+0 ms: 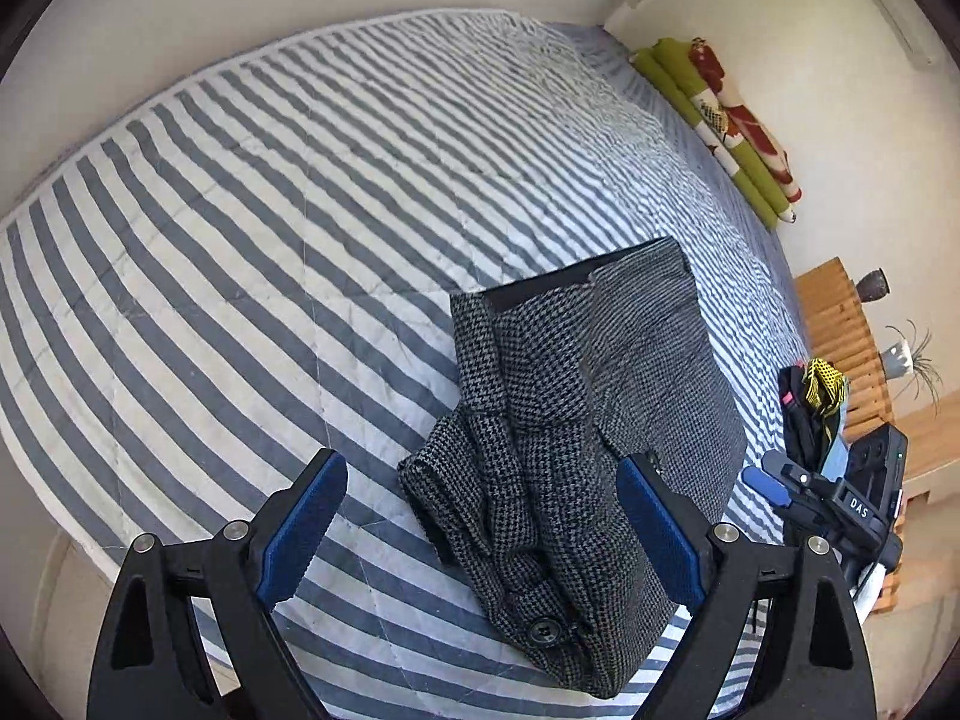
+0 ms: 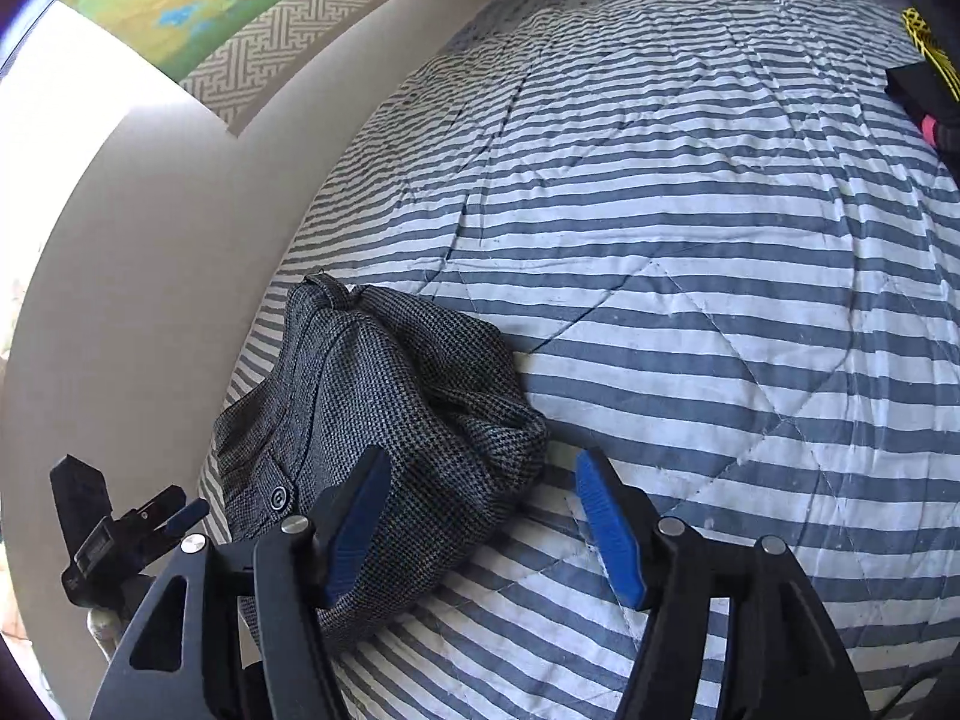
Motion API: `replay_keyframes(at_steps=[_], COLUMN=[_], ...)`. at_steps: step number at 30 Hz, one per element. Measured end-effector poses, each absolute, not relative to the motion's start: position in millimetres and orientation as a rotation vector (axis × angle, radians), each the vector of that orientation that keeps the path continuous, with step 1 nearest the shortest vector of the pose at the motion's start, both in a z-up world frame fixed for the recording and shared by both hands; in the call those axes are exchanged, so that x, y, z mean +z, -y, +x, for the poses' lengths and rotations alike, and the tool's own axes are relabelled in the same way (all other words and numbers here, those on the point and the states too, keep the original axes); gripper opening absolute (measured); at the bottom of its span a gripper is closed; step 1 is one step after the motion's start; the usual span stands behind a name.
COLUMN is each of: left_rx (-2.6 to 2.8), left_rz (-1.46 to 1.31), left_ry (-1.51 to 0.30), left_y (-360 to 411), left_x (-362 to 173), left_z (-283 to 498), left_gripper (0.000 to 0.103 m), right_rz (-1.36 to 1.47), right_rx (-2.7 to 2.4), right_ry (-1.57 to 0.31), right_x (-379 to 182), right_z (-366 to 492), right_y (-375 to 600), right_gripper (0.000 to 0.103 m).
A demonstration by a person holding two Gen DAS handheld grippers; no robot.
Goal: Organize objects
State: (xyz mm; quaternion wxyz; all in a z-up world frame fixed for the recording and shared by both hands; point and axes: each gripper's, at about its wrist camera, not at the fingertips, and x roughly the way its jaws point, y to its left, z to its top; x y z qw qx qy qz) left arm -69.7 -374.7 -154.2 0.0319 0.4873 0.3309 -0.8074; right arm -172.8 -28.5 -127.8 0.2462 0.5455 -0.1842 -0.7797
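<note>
Jaws of the left gripper stand wide apart in the left wrist view, blue pads clear of any object. Between and beyond them lies the garment, a folded black-and-grey houndstooth piece with a dark button near its lower edge, resting on the striped quilt. The right-hand pad overlaps the garment's edge in this view; contact cannot be confirmed. At far right, the right gripper carries white lettering reading "DAS". Green and red patterned pillows line the far wall.

Right wrist view: jaws of the right gripper stand apart, nothing clamped. The garment lies to the left on the quilt, close to the bed's wall-side edge; the left pad sits in front of the fabric. At lower left, the left gripper is partly visible. No lettering is legible here.
</note>
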Motion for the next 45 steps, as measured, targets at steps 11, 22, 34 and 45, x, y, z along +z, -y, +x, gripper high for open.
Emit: replay_keyframes(at_steps=[11, 22, 34, 45], left_rx=[-2.485, -2.615, -2.694, -2.616], left_rz=[1.643, 1.519, 1.232, 1.065], left_ry=[-1.032, -1.009, -0.950, -0.894], left_y=[352, 345, 412, 527], left_x=[-208, -167, -92, -92], left_z=[-119, -103, -137, -249], left_gripper=[0.078, 0.039, 0.038, 0.037], right_rz=[1.625, 1.538, 1.200, 1.042], right_rx=[-1.913, -1.958, -2.148, -2.185], right_ry=[0.696, 0.634, 0.154, 0.023], right_x=[-182, -159, -36, -33], right_z=[-163, -161, -201, -336], right_y=[46, 64, 157, 274], right_gripper=[0.065, 0.020, 0.017, 0.016])
